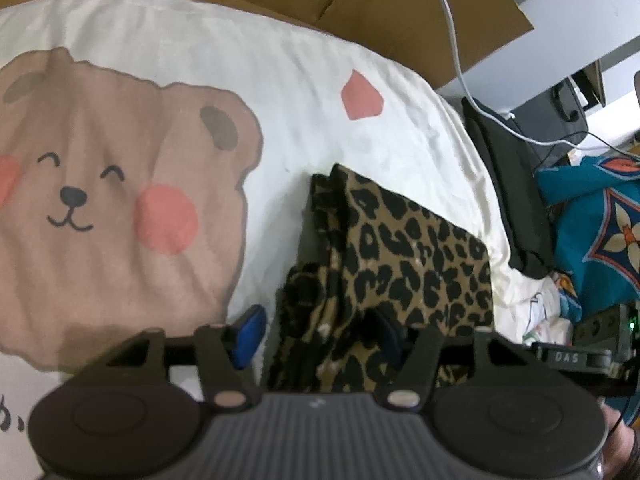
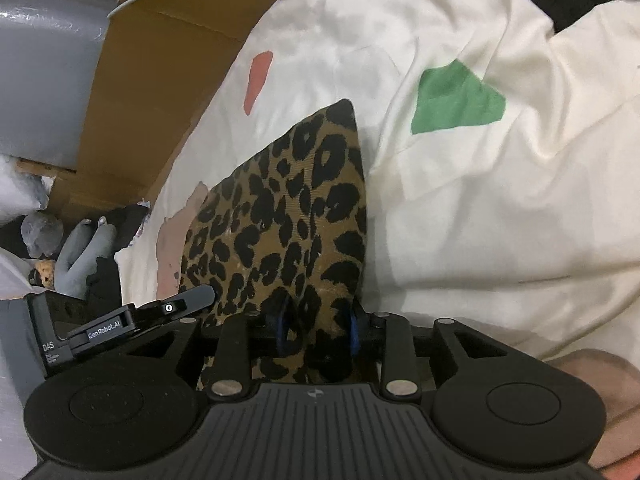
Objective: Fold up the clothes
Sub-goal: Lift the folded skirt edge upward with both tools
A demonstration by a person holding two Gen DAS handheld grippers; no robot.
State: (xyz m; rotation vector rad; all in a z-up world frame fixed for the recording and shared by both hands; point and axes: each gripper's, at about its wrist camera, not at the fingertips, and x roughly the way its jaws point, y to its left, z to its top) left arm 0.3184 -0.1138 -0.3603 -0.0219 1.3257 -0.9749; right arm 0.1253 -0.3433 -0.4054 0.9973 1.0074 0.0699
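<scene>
We work over a bed covered by a cream bedspread (image 1: 280, 60) printed with a big smiling brown bear (image 1: 120, 184), a pink patch and, in the right wrist view, a green patch (image 2: 456, 100). Behind the bed stands brown cardboard (image 1: 420, 12), with a white cable (image 1: 452, 40) running down across it. Off the right edge of the bed in the left wrist view lie a black cloth (image 1: 508, 184) and a teal patterned fabric (image 1: 600, 232). In the right wrist view, grey soft items (image 2: 76, 248) sit on the floor beside the bed.

The leopard-print garment (image 1: 400, 248) lies folded on the bedspread, right of the bear, its near end bunched up under our tools.

Our left tongs (image 1: 320, 332) stand partly open: one blue-padded finger (image 1: 250, 330) rests on the bare bedspread just left of the garment, the other sits on the leopard cloth, so the bunched edge is between them without being visibly pinched.

Our right tongs (image 2: 316, 328) stand narrower, both blue-edged fingers (image 2: 354, 328) set down into the near end of the leopard fabric with a ridge of it between them; we cannot tell whether the pads actually press on it.

The cardboard looks like a box, but its contents are out of sight.
</scene>
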